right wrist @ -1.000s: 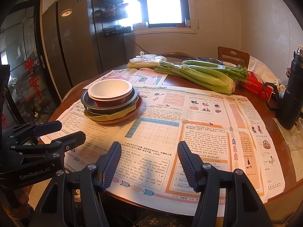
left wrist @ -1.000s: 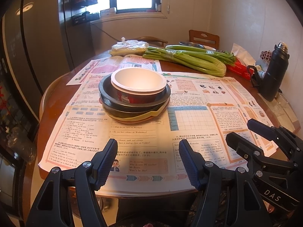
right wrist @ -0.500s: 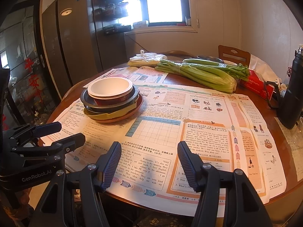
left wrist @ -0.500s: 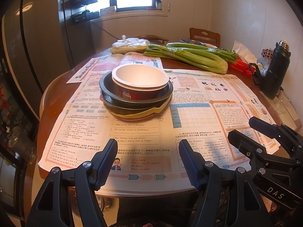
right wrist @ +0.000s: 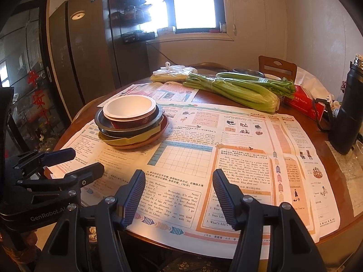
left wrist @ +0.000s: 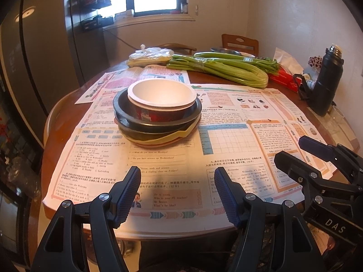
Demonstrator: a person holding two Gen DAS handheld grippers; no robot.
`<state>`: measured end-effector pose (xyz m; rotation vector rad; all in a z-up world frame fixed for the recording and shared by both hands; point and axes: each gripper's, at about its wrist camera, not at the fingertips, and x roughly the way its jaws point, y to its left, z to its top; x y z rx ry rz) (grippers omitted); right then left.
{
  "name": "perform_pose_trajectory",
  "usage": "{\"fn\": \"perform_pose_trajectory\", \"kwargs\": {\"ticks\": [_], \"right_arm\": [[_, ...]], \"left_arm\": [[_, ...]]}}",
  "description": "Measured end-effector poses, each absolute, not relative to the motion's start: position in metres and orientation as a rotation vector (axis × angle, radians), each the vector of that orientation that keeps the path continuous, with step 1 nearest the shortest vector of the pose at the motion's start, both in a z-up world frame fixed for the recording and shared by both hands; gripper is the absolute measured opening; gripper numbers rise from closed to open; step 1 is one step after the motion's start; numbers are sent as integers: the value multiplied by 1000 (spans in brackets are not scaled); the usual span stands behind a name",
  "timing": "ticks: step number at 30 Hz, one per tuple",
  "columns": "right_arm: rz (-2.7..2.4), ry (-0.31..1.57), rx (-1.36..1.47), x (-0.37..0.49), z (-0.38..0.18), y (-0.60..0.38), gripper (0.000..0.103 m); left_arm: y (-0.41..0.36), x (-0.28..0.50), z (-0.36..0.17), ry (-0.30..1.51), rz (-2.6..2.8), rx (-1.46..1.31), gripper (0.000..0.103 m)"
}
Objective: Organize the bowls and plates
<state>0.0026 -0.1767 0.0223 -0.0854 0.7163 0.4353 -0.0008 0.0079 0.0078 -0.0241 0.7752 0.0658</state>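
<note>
A stack of dishes stands on the paper-covered round table, left of centre. On top is a red bowl with a white inside. Below it lie dark plates, then a yellow plate and an orange one at the bottom. In the right wrist view the stack sits far left. My left gripper hovers open at the near table edge, well short of the stack, with nothing between its fingers. My right gripper is open and empty too, beside the left gripper. The left wrist view shows the right gripper at the right edge.
Bunches of celery and a plastic bag lie at the far side. A red tissue box and a black thermos stand at the right. Wooden chairs are behind the table and a dark fridge is at the left.
</note>
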Motion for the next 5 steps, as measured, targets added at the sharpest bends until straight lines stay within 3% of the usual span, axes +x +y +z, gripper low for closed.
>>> {"fn": "perform_pose_trajectory", "kwargs": {"ticks": [5], "right_arm": [[431,735,-62,16,18,-186,61]], "left_arm": [[38,16,14,760,113,-52,69]]}}
